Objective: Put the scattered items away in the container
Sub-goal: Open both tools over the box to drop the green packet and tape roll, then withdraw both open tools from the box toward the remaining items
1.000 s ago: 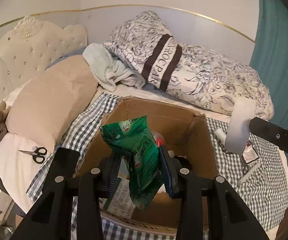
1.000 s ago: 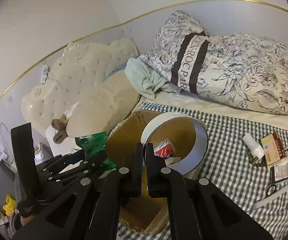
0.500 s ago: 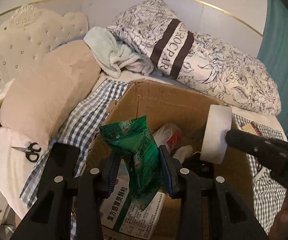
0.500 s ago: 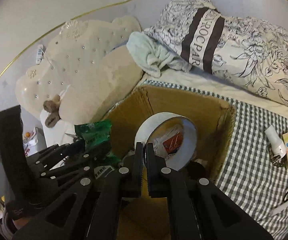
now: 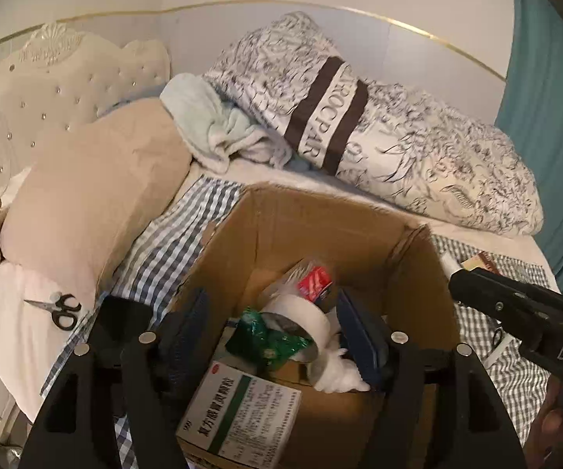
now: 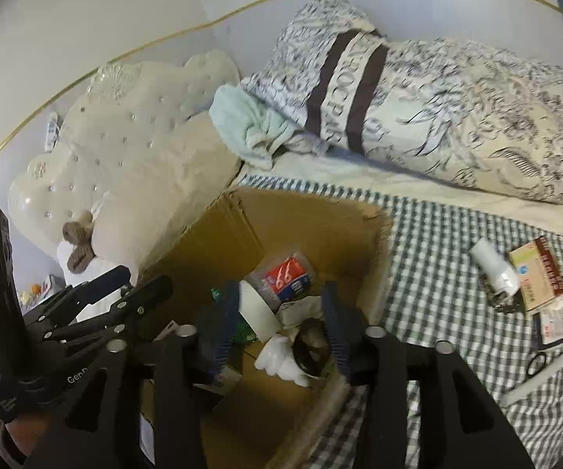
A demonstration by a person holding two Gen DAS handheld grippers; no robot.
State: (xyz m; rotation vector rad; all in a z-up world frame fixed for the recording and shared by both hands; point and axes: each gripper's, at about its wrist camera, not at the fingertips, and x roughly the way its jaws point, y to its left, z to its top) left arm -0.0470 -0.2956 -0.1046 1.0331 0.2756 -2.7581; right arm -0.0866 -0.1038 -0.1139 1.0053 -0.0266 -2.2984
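On the bed's left edge lie scissors (image 5: 60,310) on the white sheet, blades pointing left, beside a beige pillow (image 5: 90,199) and a tufted headboard (image 5: 54,90). The left claw (image 5: 269,320) hangs over the open cardboard box (image 5: 320,219), its jaws just opened wide, with nothing pressed between them. Below them in the box the green packet (image 5: 269,338) lies crumpled, partly under the tape roll (image 5: 301,314), which rests tilted on its side, its opening facing the camera. A medicine box (image 5: 242,406) lies flat in front, long axis running toward the box's near-left corner. The right claw (image 6: 279,316) also stands over the box, jaws just parted and empty. On the checked cloth (image 6: 437,273) to the right lie a white bottle (image 6: 492,265) pointing away and left, a small carton (image 6: 537,273) and a card (image 6: 558,318). A floral duvet (image 6: 476,117) is heaped against the wall; a teal curtain (image 5: 551,117) hangs at right.
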